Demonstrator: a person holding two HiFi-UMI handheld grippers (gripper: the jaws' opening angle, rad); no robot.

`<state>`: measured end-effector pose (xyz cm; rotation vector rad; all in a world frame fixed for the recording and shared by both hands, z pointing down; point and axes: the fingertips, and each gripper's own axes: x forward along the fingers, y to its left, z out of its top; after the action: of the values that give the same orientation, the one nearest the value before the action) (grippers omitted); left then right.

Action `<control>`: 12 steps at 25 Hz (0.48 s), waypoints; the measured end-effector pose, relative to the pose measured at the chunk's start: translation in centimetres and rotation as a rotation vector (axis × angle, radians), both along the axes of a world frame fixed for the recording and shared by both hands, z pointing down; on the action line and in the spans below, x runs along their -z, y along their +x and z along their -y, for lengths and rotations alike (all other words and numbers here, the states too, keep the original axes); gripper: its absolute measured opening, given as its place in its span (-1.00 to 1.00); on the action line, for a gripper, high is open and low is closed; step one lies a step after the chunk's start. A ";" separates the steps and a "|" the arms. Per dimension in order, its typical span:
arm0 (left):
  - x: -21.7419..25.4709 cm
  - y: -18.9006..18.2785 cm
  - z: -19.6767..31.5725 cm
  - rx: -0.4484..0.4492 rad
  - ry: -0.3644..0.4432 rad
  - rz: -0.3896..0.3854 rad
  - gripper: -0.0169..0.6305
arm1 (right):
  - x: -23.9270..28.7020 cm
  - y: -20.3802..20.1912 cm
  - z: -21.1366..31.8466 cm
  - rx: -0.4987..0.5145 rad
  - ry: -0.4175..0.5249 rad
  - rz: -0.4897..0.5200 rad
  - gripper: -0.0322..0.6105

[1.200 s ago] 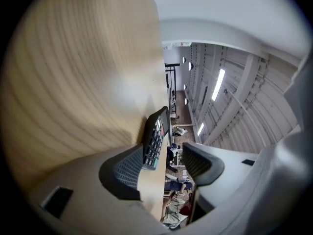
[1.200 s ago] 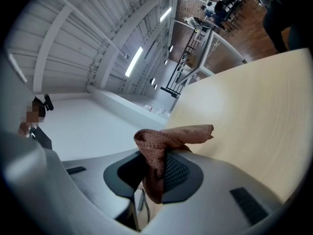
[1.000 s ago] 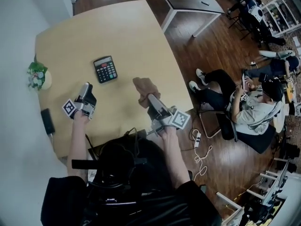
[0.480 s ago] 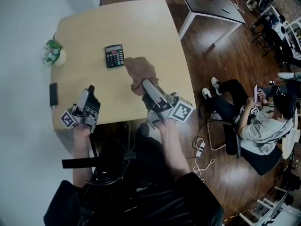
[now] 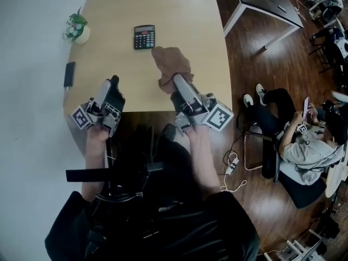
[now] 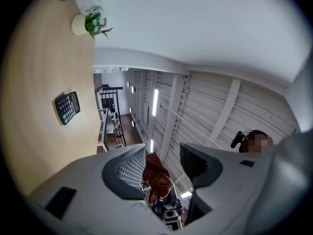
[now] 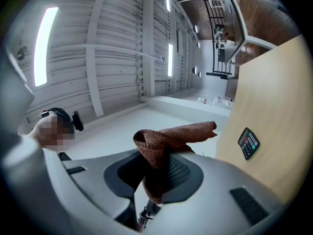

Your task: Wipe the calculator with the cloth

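The calculator (image 5: 144, 37) lies flat toward the far end of our wooden table (image 5: 109, 15), with nothing touching it. We've got the cloth (image 5: 171, 65), a brown one, pinched tight in our right gripper (image 5: 178, 81), bunched up and held in the air. Our left gripper (image 5: 112, 84) is off to the side, its jaws partway apart with nothing between them, and they've just been closing. A potted plant (image 5: 76, 29) sits at the table's left edge.

A small potted plant (image 5: 75, 27) stands by the left edge of the wooden table (image 5: 179, 15), with a flat black device (image 5: 69, 74) nearer along it. A seated person (image 5: 304, 140) is off right.
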<state>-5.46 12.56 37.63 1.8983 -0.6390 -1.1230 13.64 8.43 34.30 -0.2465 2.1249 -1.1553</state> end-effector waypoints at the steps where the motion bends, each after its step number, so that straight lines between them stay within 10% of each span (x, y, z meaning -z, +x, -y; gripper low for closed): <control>1: 0.4 0.2 0.0 -0.011 0.008 -0.008 -0.27 | 0.2 0.0 -0.2 -0.007 0.009 -0.002 -0.66; 12: 3.2 -0.1 -2.0 -0.115 0.053 -0.065 -0.32 | 1.5 -2.7 -4.1 -0.074 0.038 -0.087 -0.67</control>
<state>-5.58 14.56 34.44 1.9096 -0.4622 -1.1321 10.98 12.52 32.79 -0.3608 2.1925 -1.0780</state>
